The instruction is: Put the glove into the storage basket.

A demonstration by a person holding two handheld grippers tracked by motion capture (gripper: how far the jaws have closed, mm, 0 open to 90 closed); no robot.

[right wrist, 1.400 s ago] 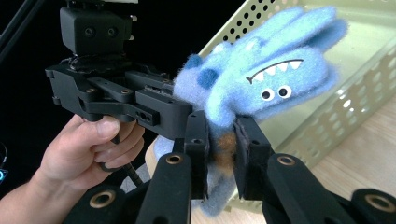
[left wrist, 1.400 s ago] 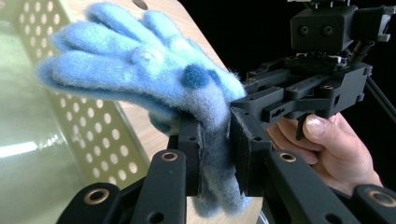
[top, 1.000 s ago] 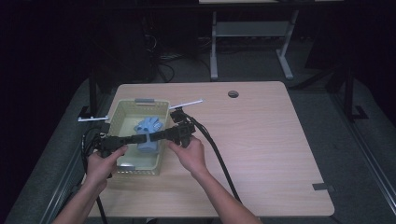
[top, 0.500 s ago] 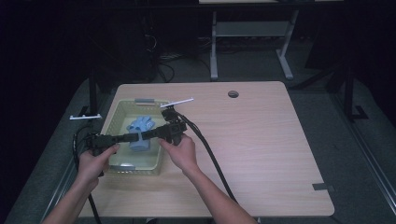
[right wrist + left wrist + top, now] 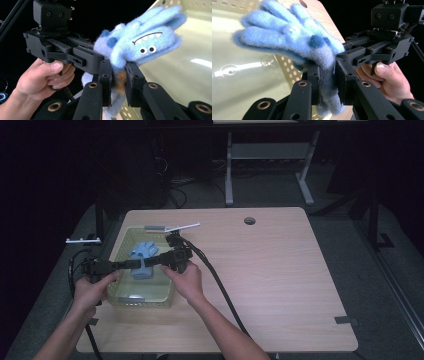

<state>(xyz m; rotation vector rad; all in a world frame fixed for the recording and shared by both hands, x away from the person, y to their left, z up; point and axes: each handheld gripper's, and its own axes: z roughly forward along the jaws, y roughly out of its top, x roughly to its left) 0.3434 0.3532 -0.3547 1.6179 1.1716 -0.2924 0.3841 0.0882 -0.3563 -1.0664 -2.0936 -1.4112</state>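
1. High view: the left gripper (image 5: 131, 264) and right gripper (image 5: 150, 261) meet from opposite sides on a blue plush glove (image 5: 142, 256), held over the yellow-green perforated basket (image 5: 120, 296) on the wooden table (image 5: 280, 270).
2. Left gripper view: both jaws are clamped on the glove's cuff (image 5: 327, 75); the right gripper (image 5: 340, 63) pinches it just beside them.
3. Right gripper view: its jaws are closed on the cuff, below a stitched monster face (image 5: 146, 43); the left gripper (image 5: 96, 61) grips alongside.

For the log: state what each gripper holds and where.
Both the left gripper and right gripper clamp one fuzzy blue monster glove at its cuff end, from opposite sides.
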